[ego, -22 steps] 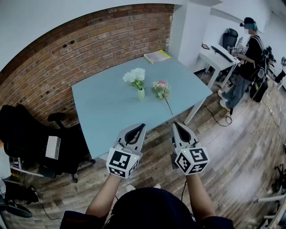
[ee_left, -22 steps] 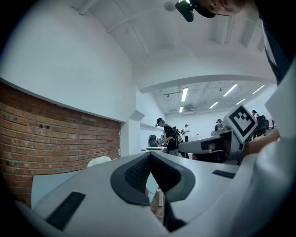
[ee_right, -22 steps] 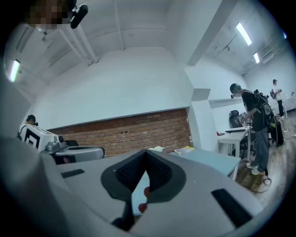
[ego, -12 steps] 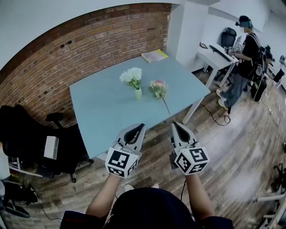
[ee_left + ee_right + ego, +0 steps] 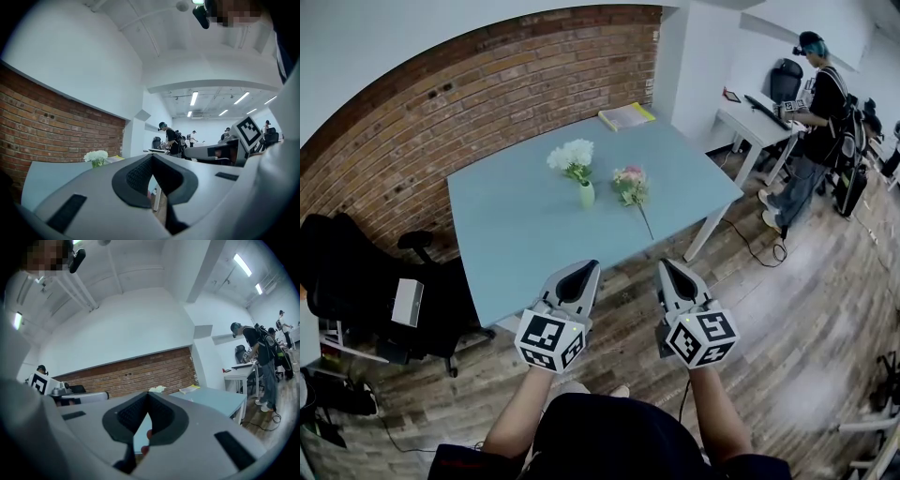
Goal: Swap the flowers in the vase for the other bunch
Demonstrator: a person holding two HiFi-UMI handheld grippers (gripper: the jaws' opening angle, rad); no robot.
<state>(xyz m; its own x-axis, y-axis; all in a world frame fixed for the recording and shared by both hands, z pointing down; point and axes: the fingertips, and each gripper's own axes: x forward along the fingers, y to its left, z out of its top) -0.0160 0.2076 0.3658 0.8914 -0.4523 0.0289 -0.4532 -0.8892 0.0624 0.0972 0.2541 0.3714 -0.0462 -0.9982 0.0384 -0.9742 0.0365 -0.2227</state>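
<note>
- Vase [image 5: 586, 195], where was it?
- Around the middle of the light blue table [image 5: 511, 248]. It stood upright with the white flowers [image 5: 570, 156] in it.
- And the other bunch?
- The pink bunch [image 5: 630, 183] lay flat on the table just right of the vase and didn't touch it. Its stem ran toward the near edge.
- Left gripper?
- The left gripper [image 5: 589, 268] was closed, tips together, with nothing between them. It was held short of the table's near edge, over the wood floor [image 5: 787, 319], and pointed at the table. In the left gripper view the white flowers showed far off, to the left of the jaws.
- Right gripper?
- The right gripper [image 5: 667, 266] was closed too, pads meeting at the tips, and it was empty. It was beside the left one, a gap between them, well apart from both bunches.
- Anything else on the table?
- A yellow book [image 5: 626, 116] at the far corner, by the brick wall [image 5: 459, 103].
- Background?
- A person [image 5: 814, 103] stood at a white desk [image 5: 757, 120] to the far right. A black office chair [image 5: 366, 272] was left of the table.
</note>
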